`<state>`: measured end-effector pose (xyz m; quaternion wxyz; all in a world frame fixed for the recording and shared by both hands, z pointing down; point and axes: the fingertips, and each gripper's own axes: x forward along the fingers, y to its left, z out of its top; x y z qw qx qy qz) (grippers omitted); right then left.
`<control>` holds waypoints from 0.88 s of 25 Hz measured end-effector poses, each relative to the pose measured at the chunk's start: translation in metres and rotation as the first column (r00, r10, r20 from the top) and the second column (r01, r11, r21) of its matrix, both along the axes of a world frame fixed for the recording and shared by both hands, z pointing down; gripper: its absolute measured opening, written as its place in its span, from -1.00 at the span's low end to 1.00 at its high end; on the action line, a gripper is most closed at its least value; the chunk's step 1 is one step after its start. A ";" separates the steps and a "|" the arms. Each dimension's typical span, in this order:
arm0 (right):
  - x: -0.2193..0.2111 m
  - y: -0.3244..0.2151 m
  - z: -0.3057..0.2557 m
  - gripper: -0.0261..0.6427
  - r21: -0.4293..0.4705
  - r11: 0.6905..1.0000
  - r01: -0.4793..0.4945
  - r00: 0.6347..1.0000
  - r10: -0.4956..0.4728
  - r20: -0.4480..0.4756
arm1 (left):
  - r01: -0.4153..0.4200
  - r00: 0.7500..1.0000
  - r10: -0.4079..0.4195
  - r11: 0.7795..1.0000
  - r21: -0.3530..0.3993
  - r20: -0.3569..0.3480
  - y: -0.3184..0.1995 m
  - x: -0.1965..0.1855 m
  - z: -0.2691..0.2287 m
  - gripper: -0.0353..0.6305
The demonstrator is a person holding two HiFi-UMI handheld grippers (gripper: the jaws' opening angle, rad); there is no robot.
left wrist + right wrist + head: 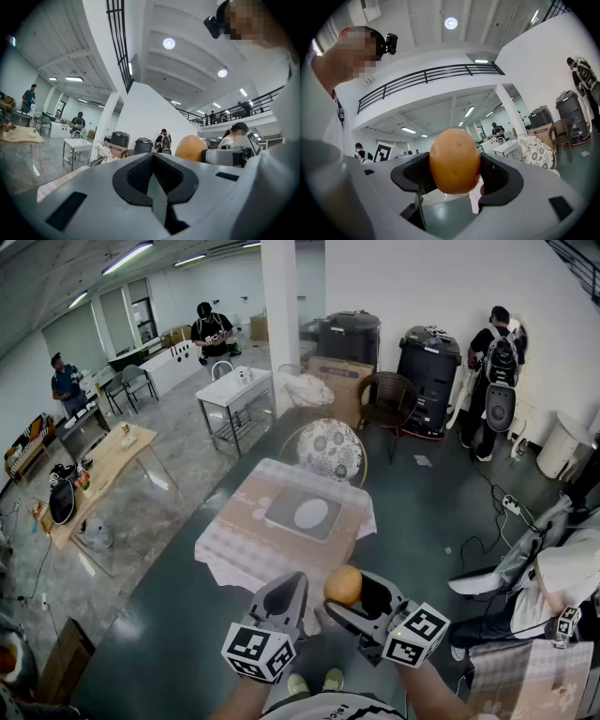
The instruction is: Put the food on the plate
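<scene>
The counter (234, 549) stood well ahead of both grippers, its plate (311, 514) bare and waiting as the target. The left gripper (284, 596), just beside the right, was clenched on nothing, seemingly idle. The right gripper (361, 601) grasped the food (343, 585) between wide-spread jaws, held high, probably for carrying it over.

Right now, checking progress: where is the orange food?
Head view, lower centre: orange food clamped in the right tongs, beside the left tongs, short of the plate.
</scene>
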<state>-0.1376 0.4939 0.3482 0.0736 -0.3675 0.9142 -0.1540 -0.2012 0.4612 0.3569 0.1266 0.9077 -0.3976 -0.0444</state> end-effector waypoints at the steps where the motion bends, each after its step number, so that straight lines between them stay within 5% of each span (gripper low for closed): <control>1: 0.002 0.000 0.001 0.02 0.001 1.000 0.000 1.000 0.000 0.000 | -0.001 1.000 0.001 1.000 -0.001 0.001 0.000 0.002 0.001 -0.88; 22: 0.021 -0.012 0.003 0.02 0.001 0.999 0.042 0.999 -0.042 0.028 | 0.006 1.000 -0.006 1.000 0.004 0.026 -0.014 0.026 0.003 -0.88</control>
